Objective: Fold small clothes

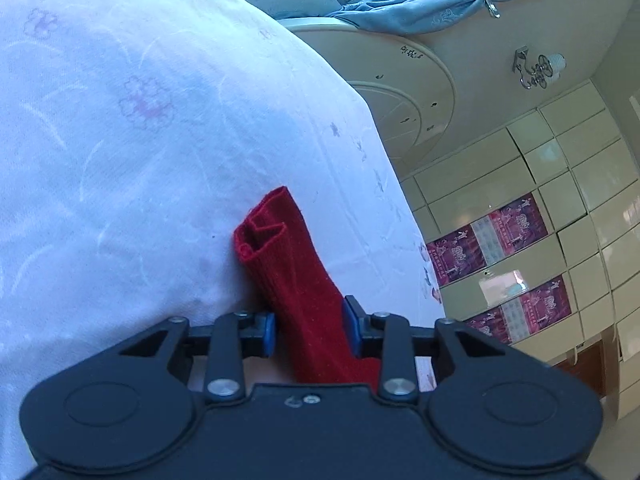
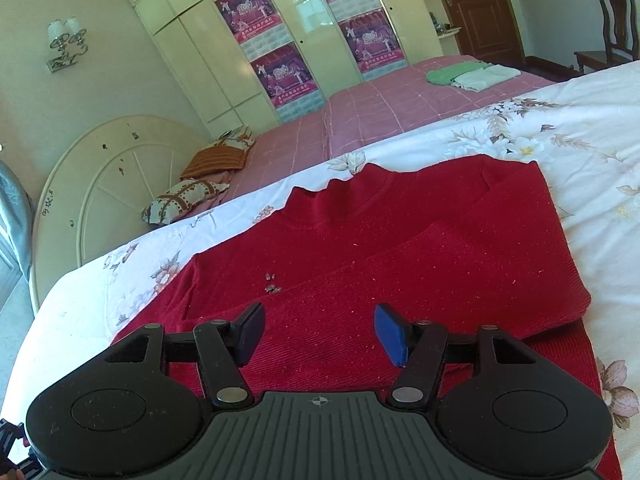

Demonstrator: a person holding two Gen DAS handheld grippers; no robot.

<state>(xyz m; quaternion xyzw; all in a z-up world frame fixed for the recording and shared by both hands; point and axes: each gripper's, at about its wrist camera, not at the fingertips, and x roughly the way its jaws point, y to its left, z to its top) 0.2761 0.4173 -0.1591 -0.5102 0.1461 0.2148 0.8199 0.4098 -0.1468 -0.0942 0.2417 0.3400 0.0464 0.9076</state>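
Between the blue pads point(image 1: 269, 334) of the left gripper point(image 1: 310, 330) a red sleeve point(image 1: 288, 264) is running forward, its long axis pointing away from the tool and ending in an open cuff point(image 1: 260, 232). Both pads are lying against the knit, so the left gripper is clamping the sleeve, which is standing out over the pale floral bedspread point(image 1: 120, 140). Whether the cuff is touching the cloth below or hanging free I cannot tell.

Over on the other side, the right gripper point(image 2: 320, 334) is hovering with its jaws spread wide and nothing between them. Directly beneath and ahead of it the red sweater point(image 2: 400, 248) is lying flat on the flowered bedspread point(image 2: 560, 128), collar point(image 2: 360, 184) toward the far edge, with one side already doubled over the body so that a diagonal fold edge is crossing in front of the pads.

My judgement is that the coming move is turning on the left hand: the sleeve it is carrying needs laying across the body, so its length has to swing in over the sweater, not away from it. Being empty and right above the cloth, the right gripper is better placed to pin or smooth the fold.

No containers are showing. Farther off, folded green and white clothes point(image 2: 468, 74) are sitting on a pink bed point(image 2: 380, 104).
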